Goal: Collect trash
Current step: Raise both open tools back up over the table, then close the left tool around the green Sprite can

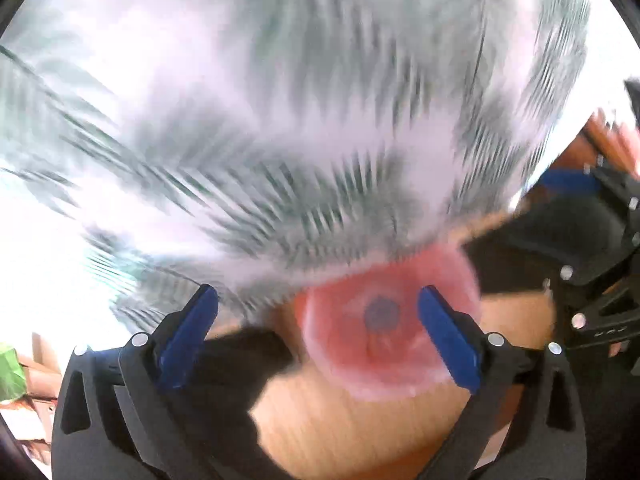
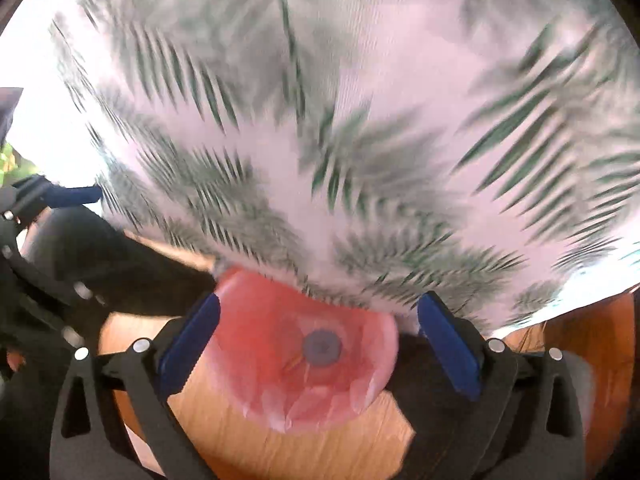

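Note:
A pink trash bin [image 1: 384, 332] lined with a pink bag stands on the wooden floor [image 1: 344, 432], with a dark round thing [image 1: 382, 314] at its bottom. My left gripper [image 1: 318, 336] is open and empty above the bin's left side. In the right wrist view the same bin [image 2: 308, 352] lies between my open, empty right gripper's [image 2: 318, 340] blue fingers [image 2: 448, 348]. The dark round thing [image 2: 322, 347] shows there too. Both views are motion-blurred.
A white curtain with green palm-leaf print [image 1: 300, 140] hangs right behind the bin and fills most of both views [image 2: 340, 140]. The right gripper shows at the left view's right edge [image 1: 592, 248]. The left gripper shows at the right view's left edge [image 2: 40, 216].

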